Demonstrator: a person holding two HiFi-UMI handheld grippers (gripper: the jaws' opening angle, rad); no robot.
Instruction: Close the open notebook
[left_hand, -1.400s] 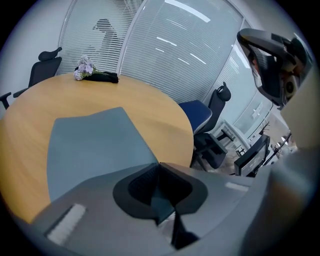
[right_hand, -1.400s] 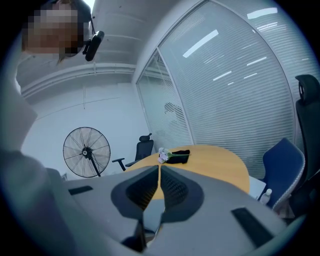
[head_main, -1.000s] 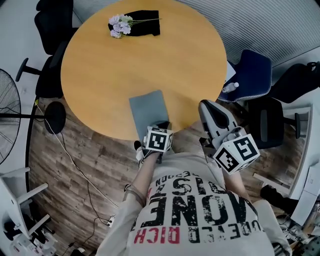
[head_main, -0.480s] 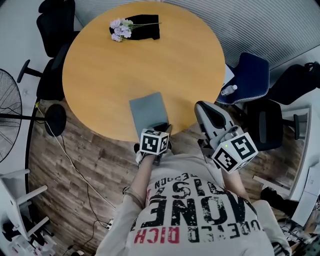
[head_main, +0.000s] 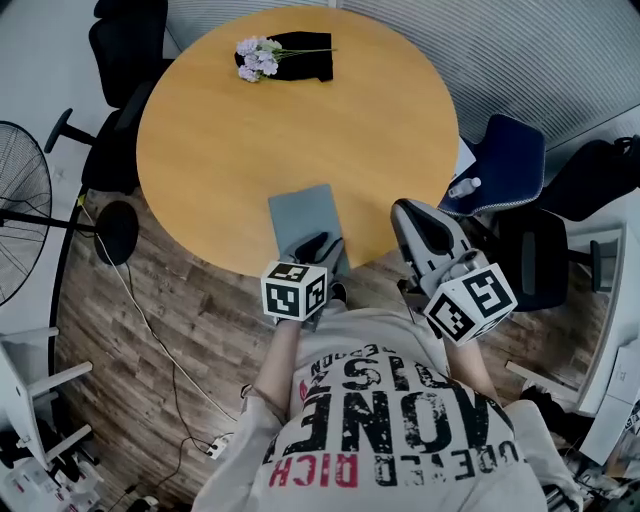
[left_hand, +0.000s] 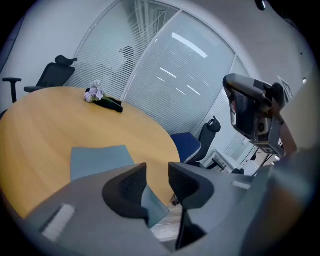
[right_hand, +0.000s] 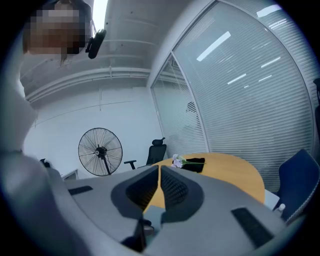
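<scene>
Head view and both gripper views: release after closing. The notebook (head_main: 303, 215) is lying flat on the round tabletop (head_main: 240, 130) near its near edge. It is showing a single grey-blue cover with no page exposed, so I am judging the closing itself to be done and the step in hand to be the letting-go.

I am holding my left gripper (head_main: 318, 248) over the notebook's near edge. Its jaws have just been opening and are now standing wide apart, with nothing between them; only the cover and the tabletop edge are showing through the gap. I am keeping my right gripper (head_main: 415, 222) off to the right of the notebook, beyond the tabletop rim. Its jaws are pressed together and are gripping nothing.

The next move, as I am reading it, is calling for a clean withdrawal of the left gripper without catching the cover, and a check that the cover is lying flat.

Count:
- one notebook
- one tabletop
- two grippers
- one bunch of pale flowers (head_main: 258, 55), resting on one black cloth (head_main: 305, 55) at the far side, well apart from the notebook
- one standing fan (head_main: 15, 220)
- one blue chair (head_main: 505, 160)
- at least two black chairs (head_main: 120, 60)
</scene>
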